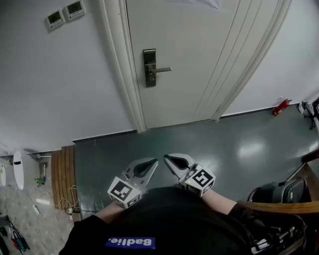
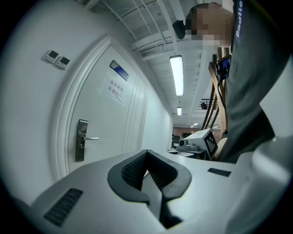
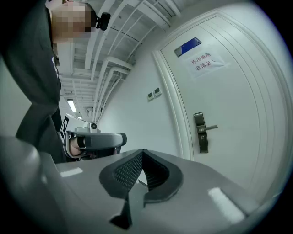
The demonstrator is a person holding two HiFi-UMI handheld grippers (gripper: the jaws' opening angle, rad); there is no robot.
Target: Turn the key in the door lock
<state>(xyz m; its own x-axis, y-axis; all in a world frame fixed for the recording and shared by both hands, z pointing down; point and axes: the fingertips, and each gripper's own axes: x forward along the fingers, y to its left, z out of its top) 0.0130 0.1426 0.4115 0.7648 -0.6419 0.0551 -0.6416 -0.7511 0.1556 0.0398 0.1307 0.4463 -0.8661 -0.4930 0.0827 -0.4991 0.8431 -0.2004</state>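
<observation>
A pale wall [image 1: 60, 89] and a grey-green floor [image 1: 224, 144] fill most of the head view. Between them stands a closed white door [image 1: 199, 50] in a white moulded door frame [image 1: 122, 64]. The person's dark top [image 1: 169, 224] takes up the lower middle of that view, with both forearms reaching out from it. A strip of wooden slats [image 1: 63, 174] lies on the floor at the left. The left gripper [image 1: 149, 163] and the right gripper [image 1: 171, 160] are held just beside each other over the floor, tips angled toward one another and nearly meeting, well apart from the door. Each carries its marker cube, the left cube [image 1: 123, 192] and the right cube [image 1: 201, 179]. In each gripper's own view the dark ribbed pads are pressed together at the tips with nothing between them. A paper notice [image 3: 204, 61] hangs high on the door under a small blue plate [image 3: 187, 46]. The metal lock plate [image 1: 149, 68] sits by the door's left edge at mid height, its lever handle [image 1: 162, 70] pointing level toward the right. The keyhole area below the lever is too small to tell whether a key is in it. Two small control panels [image 1: 65, 14] are mounted on the wall left of the frame. A small red object [image 1: 280, 107] lies at the foot of the wall to the right.
</observation>
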